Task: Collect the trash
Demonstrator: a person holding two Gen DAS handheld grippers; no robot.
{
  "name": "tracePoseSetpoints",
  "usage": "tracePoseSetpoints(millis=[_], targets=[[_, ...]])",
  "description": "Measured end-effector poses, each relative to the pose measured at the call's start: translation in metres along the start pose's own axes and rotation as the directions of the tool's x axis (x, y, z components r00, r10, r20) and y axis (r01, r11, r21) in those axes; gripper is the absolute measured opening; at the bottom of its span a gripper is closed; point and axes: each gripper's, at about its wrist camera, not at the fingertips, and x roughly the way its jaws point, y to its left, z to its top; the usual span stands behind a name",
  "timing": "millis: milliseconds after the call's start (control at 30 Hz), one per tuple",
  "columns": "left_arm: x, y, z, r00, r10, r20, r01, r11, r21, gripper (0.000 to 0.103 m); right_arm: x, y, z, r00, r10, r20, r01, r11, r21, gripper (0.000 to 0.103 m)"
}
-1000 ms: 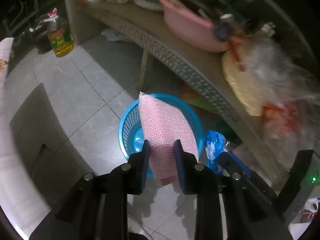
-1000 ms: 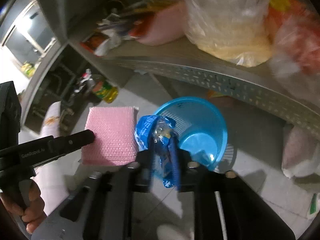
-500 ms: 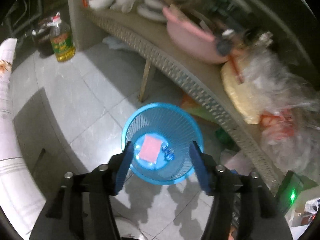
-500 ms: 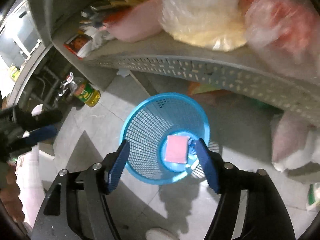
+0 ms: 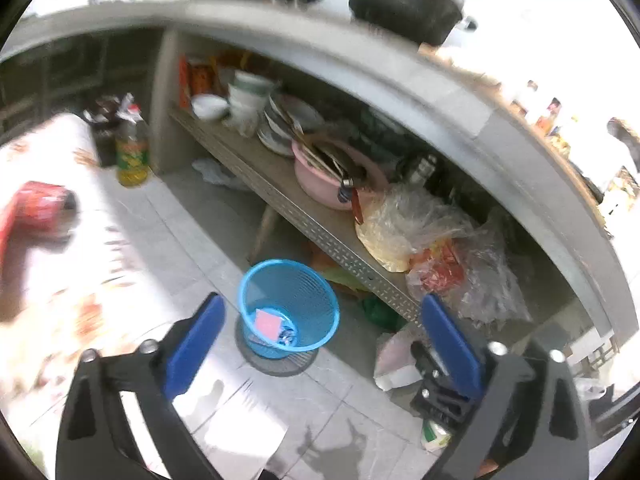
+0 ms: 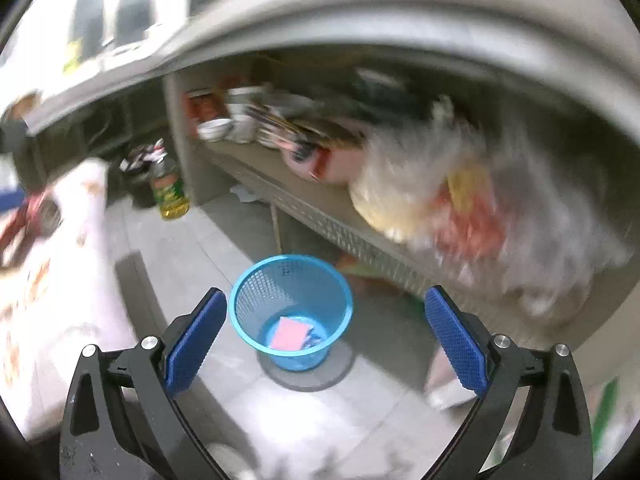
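Trash sits low in the round blue mesh plastic basket (image 5: 289,306) on the near floor: pink bubble-wrap sheet (image 5: 268,324), crumpled blue wrapper (image 5: 289,336). Left gripper (image 5: 320,344) and right gripper (image 6: 326,344), just opened, gape empty. Drop looks done; next, find more litter.

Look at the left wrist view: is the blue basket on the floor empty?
No, the blue basket holds a pink pad and a blue wrapper at its bottom.
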Motion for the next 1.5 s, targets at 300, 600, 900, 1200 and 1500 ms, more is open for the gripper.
tracePoseSetpoints(millis=[300, 600, 900, 1200, 1500], targets=[[-0.149, 0.065, -0.107, 0.976, 0.185, 0.111, -0.169, 0.975, -0.144, 0.098, -0.072, 0.073, 0.003, 0.920, 0.389, 0.042, -0.378, 0.911, -0.166, 0.095], [-0.258, 0.143, -0.175, 0.829, 0.539, 0.147, -0.461, 0.810, -0.363, 0.098, -0.075, 0.188, 0.023, 0.517, 0.824, -0.230, -0.841, 0.540, 0.045, 0.095], [-0.255, 0.202, -0.197, 0.743, 0.669, -0.004, -0.620, 0.686, -0.380, 0.098, -0.044, 0.297, 0.005, 0.341, 0.825, -0.451, -0.807, 0.503, 0.310, 0.095], [-0.237, 0.224, -0.195, 0.773, 0.632, -0.047, -0.603, 0.710, -0.365, 0.089, -0.029, 0.355, -0.013, 0.315, 0.797, -0.516, -0.759, 0.538, 0.367, 0.095], [-0.227, 0.236, -0.201, 0.783, 0.611, -0.114, -0.602, 0.699, -0.386, 0.063, -0.019, 0.365, -0.030, 0.238, 0.812, -0.533, -0.761, 0.497, 0.418, 0.067]])
